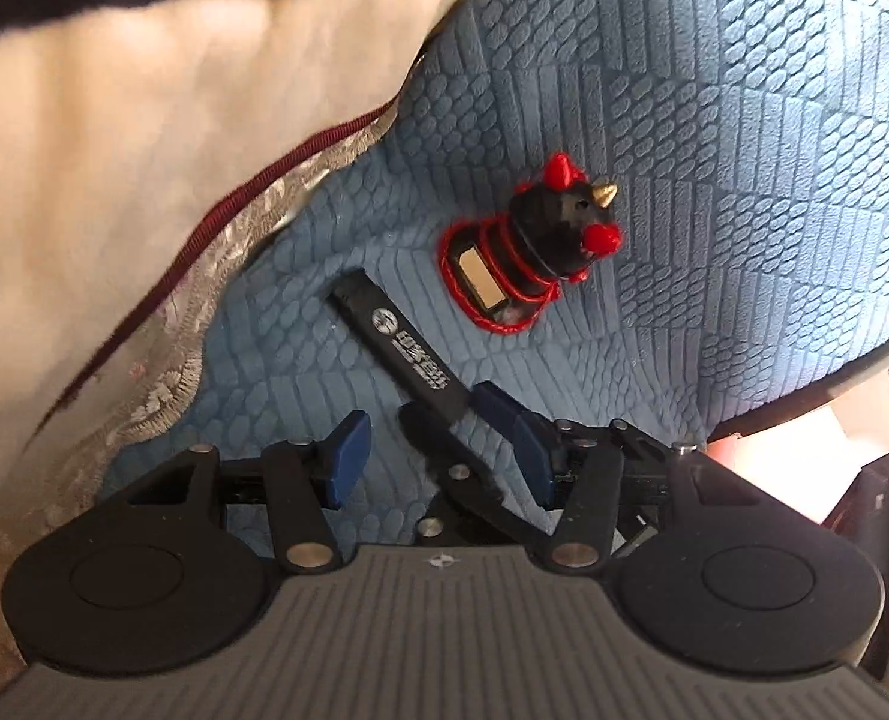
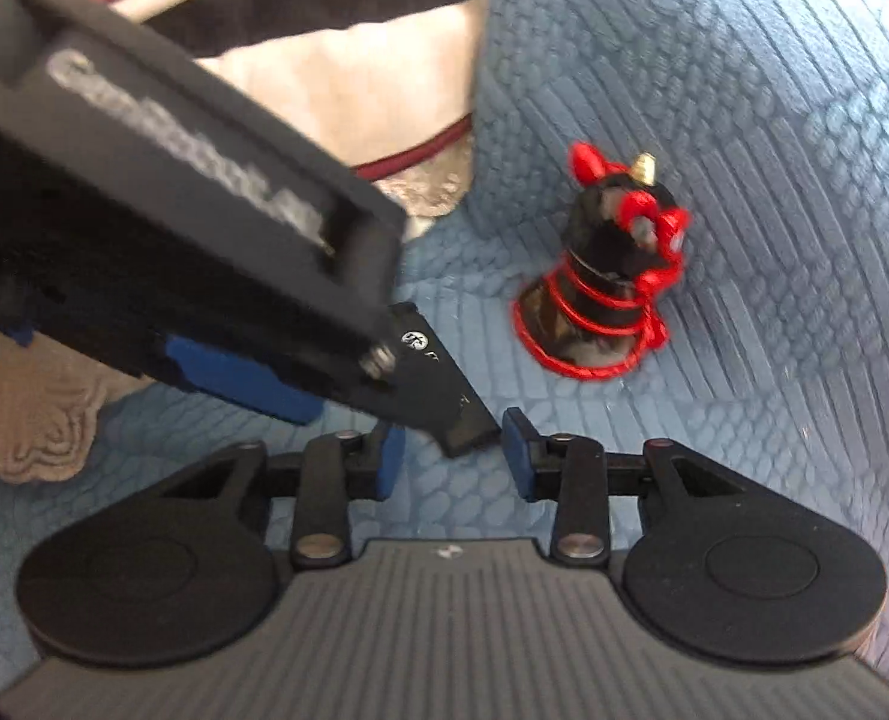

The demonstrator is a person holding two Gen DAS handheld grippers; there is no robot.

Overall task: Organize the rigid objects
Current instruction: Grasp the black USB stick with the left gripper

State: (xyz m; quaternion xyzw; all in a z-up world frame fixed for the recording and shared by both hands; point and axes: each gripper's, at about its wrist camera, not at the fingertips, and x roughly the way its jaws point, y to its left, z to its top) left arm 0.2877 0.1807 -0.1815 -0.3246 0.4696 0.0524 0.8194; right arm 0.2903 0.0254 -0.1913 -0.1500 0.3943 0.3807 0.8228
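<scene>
Black flat bar (image 1: 405, 354), white logo, blue textured cloth (image 1: 714, 180)

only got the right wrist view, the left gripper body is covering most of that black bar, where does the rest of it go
Observer: The left wrist view shows the whole black bar. It lies flat on the blue cover, running up and left to a free end near the embroidered cloth edge.
Operator: are the left jaws on it
Observer: No. The left gripper is open, with its pads apart and not pressing on the bar.
Operator: what does the figurine's base look like
Observer: The figurine turns its base toward the left camera, showing a pale rectangular plate inside the red rim.
</scene>
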